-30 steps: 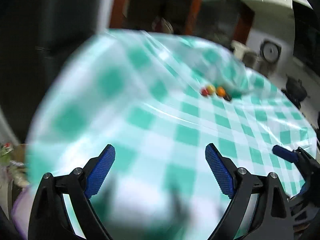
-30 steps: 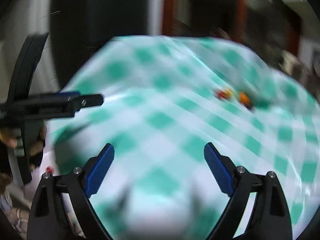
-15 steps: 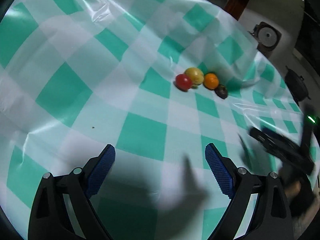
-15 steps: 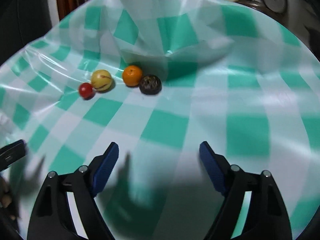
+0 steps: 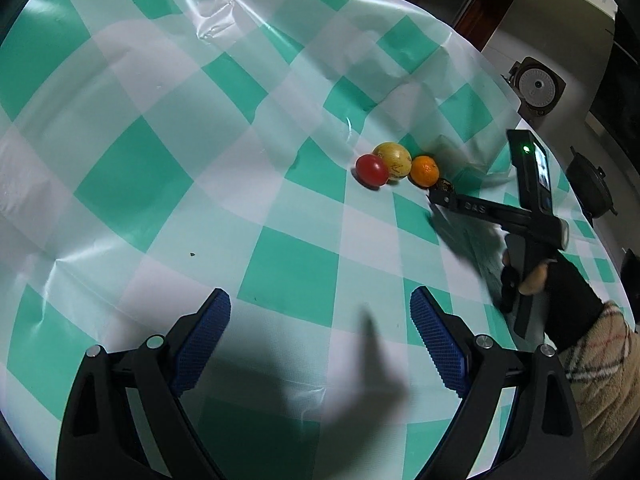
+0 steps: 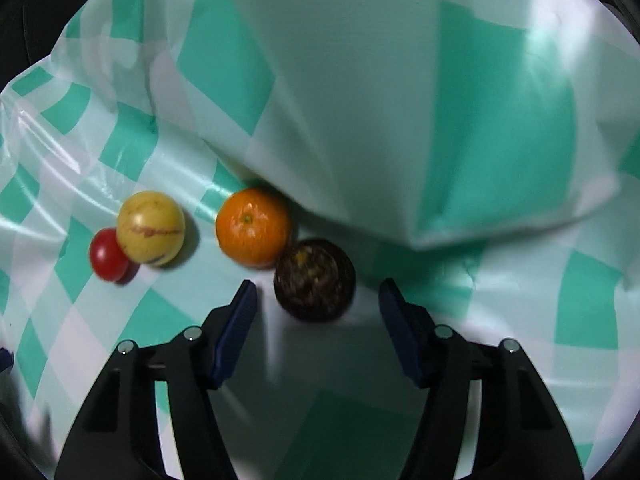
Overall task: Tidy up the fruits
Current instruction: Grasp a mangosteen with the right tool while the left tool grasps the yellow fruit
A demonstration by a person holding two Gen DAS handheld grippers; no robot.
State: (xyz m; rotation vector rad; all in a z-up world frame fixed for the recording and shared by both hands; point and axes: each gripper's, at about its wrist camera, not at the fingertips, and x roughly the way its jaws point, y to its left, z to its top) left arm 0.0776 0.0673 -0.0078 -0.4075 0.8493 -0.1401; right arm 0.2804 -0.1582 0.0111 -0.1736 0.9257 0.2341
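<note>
Moved: our right gripper [image 6: 318, 310] has closed in on the fruit since half a second ago; the dark fruit [image 6: 315, 279] now sits just ahead of its fingertips, which stand narrower than before.
Fruit count: we count four, one of each: one red tomato [image 6: 106, 254], one yellow fruit [image 6: 151, 228], one orange [image 6: 253, 227], one dark fruit.
Fruit position: all four lie in a row on the green-checked tablecloth [image 5: 132, 184]; tomato touches yellow fruit, orange touches dark fruit.
Right jaws: parted, holding nothing, wider than the dark fruit.
Left gripper [image 5: 320, 320]: well back from the fruit, jaws wide, empty.
Cloth fold [image 6: 400, 120]: one raised fold behind the orange.
</note>
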